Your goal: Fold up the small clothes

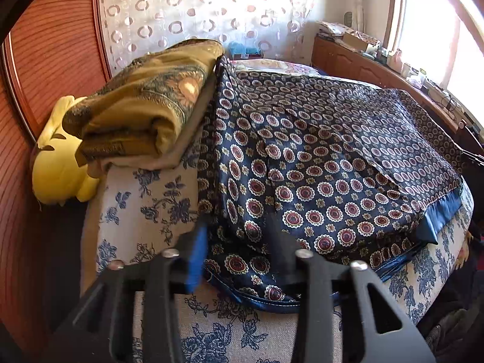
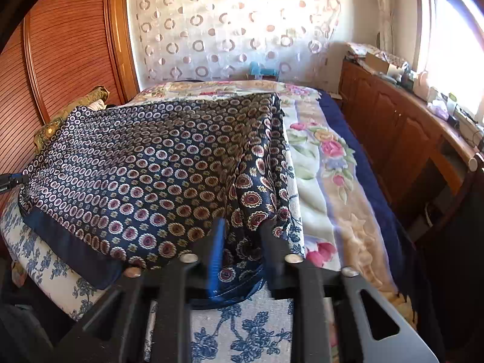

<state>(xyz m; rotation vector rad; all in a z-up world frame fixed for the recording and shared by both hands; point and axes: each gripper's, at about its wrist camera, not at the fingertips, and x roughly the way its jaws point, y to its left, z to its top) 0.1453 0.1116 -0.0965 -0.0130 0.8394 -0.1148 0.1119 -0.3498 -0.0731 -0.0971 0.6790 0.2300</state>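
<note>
Bedroom, floral bedsheet point(image 1: 145, 199) as work surface. Dark patterned garment point(image 1: 317, 163) lies spread across it, blue hem toward me. I see my left gripper point(image 1: 239, 242) with fingers apart over the near-left corner, cloth between, not pinched. Right gripper point(image 2: 242, 236) likewise apart, at the near-right corner. Folded blanket point(image 1: 145, 106) beside the garment's left edge.

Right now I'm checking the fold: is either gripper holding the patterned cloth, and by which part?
Neither. The left gripper and right gripper are open over the cloth's blue-trimmed near corners, pads not pressing.
</note>
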